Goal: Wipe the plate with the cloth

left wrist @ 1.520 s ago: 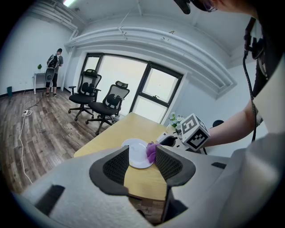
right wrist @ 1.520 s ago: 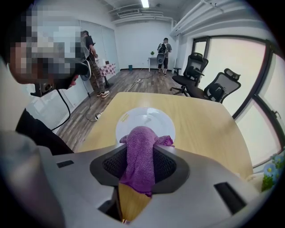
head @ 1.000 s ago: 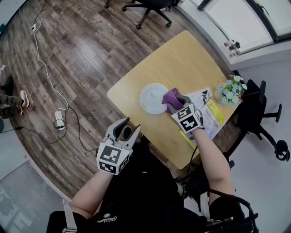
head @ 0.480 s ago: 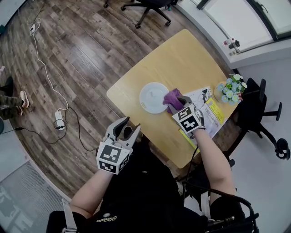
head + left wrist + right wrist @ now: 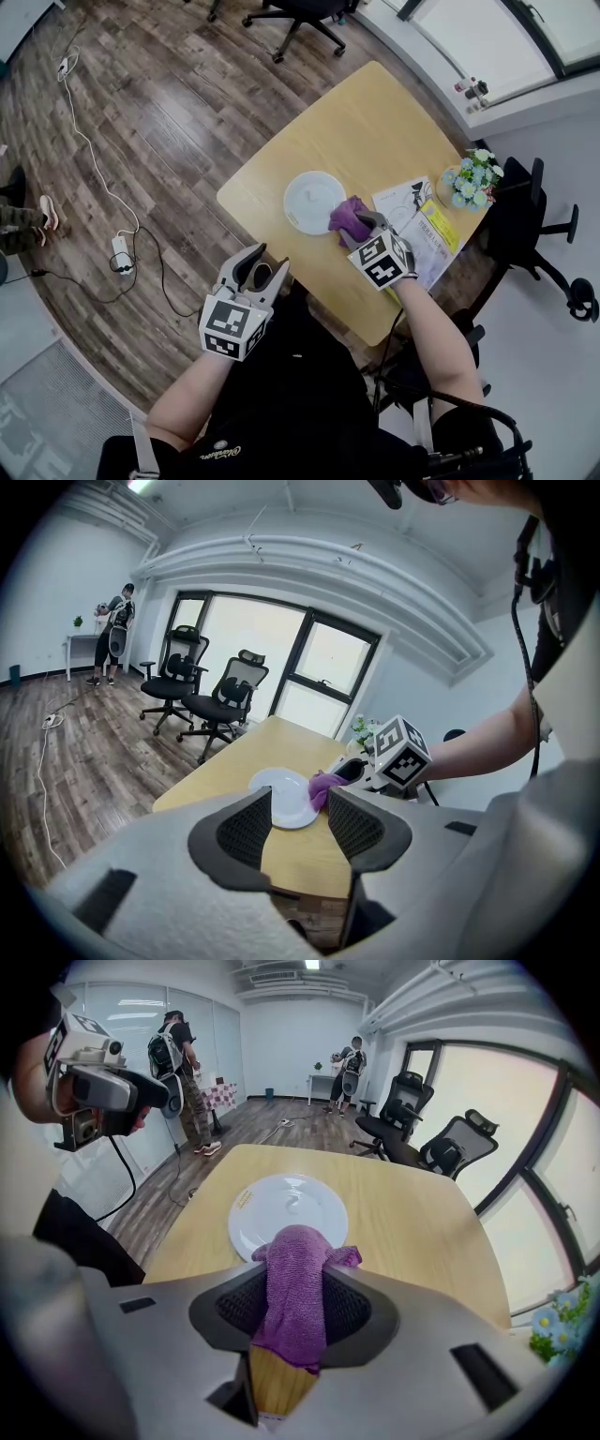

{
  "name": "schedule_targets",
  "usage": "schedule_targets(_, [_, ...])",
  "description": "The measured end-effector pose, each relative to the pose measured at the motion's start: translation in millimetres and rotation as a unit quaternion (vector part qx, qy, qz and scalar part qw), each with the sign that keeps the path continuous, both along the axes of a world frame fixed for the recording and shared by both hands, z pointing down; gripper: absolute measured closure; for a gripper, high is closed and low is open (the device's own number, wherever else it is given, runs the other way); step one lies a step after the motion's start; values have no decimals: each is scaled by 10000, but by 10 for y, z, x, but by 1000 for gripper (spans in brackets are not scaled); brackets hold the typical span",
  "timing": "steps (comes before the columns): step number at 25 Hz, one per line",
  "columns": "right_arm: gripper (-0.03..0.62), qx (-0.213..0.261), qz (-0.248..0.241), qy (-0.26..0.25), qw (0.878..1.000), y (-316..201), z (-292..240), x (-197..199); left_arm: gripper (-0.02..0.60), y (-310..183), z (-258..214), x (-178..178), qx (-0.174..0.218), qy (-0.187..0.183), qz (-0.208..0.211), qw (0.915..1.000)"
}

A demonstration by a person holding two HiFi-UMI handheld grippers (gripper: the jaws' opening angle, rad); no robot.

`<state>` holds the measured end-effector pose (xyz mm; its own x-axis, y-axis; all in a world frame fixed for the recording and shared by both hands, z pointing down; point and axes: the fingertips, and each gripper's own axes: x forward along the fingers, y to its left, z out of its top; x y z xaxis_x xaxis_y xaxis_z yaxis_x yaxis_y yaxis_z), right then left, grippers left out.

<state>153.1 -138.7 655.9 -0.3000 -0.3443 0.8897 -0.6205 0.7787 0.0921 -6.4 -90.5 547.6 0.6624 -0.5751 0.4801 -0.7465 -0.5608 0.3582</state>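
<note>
Plate [image 5: 309,199]: one only, white and round, lying toward the left side of the yellow wooden counter [image 5: 375,122] in the head view. Off the counter's near left corner, over the wood floor [image 5: 169,112], hovers the left gripper [image 5: 255,261]. Its own view shows the jaws set wide apart with nothing held, the plate and cloth showing well beyond the gap.

Just right of the plate is the single purple cloth [image 5: 343,216], pinched between the closed jaws of the right gripper [image 5: 361,225]. The cloth's free end overlaps the plate's right rim; whether it presses on the plate I cannot tell. Farther right on the counter lie printed papers [image 5: 412,204] and one yellow booklet [image 5: 441,230], then one small bunch of flowers [image 5: 467,183] at the counter's right corner.

Only the head view shows the white cable [image 5: 89,141] trailing over the floor left of the counter. Only the right gripper view shows the cloth hanging down behind the jaws, a small yellow mark on the plate's rim, two office chairs [image 5: 455,1152] by the window and two people [image 5: 178,1049] standing far beyond the counter.
</note>
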Motion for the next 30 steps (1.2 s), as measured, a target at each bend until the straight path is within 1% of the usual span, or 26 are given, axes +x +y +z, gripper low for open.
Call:
schedule_targets(6, [453, 155, 67, -33, 9999, -79, -80, -51, 394, 30, -29, -60, 35, -4, -52, 10000])
schedule_targets(9, [453, 212, 1, -42, 9998, -148, -105, -152, 394, 43, -42, -98, 48, -14, -102, 9999])
schedule_targets(17, [453, 180, -436, -91, 9988, -328, -81, -609, 394, 64, -82, -209, 63, -31, -312, 9995])
schedule_targets(21, [453, 43, -762, -232, 9968, -221, -65, -936, 394, 60, -84, -318, 51, -61, -435, 9990])
schedule_targets(26, [453, -99, -1116, -567, 9921, 14, -54, -1310, 394, 90, -79, -379, 81, -72, -467, 9989])
schedule_targets(28, [453, -67, -1107, -581, 9921, -1, -44, -1334, 394, 86, -75, -381, 89, -84, -459, 9989])
schedule_targets(30, [453, -27, -953, -498, 9942, -94, -22, -1214, 394, 70, -89, -358, 95, -88, -446, 9989])
